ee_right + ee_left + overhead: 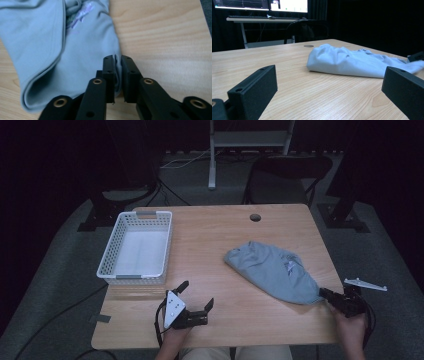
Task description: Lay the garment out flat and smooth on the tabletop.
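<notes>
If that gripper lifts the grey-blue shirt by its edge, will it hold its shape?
Probably not. The shirt lies crumpled in soft folds, so it would likely droop and unfold. It looks thin, so probably light. The right gripper pinches just one hem, so the rest may drag across the table.

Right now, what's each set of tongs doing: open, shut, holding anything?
Left tongs: open, holding nothing, low over the table.
Right tongs: shut on the near edge of the light blue shirt.

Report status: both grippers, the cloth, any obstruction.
Right gripper shut on light blue garment edge. Left gripper open, low over the table. White basket far left, nothing between.
</notes>
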The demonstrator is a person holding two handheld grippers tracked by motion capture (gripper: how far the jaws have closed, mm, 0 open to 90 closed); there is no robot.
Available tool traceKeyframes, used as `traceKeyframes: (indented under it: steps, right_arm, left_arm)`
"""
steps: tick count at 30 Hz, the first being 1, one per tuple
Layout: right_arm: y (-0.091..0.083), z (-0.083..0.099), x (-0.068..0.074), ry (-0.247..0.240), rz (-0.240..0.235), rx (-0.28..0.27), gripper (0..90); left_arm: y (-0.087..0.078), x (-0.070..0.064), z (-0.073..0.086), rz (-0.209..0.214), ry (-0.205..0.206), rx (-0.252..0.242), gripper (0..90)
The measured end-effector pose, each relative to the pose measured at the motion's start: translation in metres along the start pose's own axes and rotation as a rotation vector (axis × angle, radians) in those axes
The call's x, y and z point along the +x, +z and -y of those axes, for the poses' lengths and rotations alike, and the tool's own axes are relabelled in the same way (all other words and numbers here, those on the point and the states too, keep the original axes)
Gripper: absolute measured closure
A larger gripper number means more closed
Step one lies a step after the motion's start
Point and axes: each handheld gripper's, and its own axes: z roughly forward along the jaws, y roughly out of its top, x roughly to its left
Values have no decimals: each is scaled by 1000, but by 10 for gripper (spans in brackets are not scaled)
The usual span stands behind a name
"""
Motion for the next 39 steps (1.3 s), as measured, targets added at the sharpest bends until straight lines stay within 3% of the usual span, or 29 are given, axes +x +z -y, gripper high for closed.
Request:
traceKeyframes:
  steps: [9,15,22,31,39]
  right_arm:
    - [-10,4,-12,46,-32,-21,563]
    - [-13,-7,-7,50,-74,-58,419]
    - [-12,-39,7,15,-125,-102,390]
    - [24,-93,39,-58,-177,-57,376]
    - [62,-122,60,-77,-195,2,348]
  left_arm:
    - [0,0,0,0,3,1,11]
    - [0,0,0,0,3,0,11]
    - [0,0,0,0,3,1,11]
    - [0,0,0,0,7,0,11]
    - [0,0,0,1,6,-1,11]
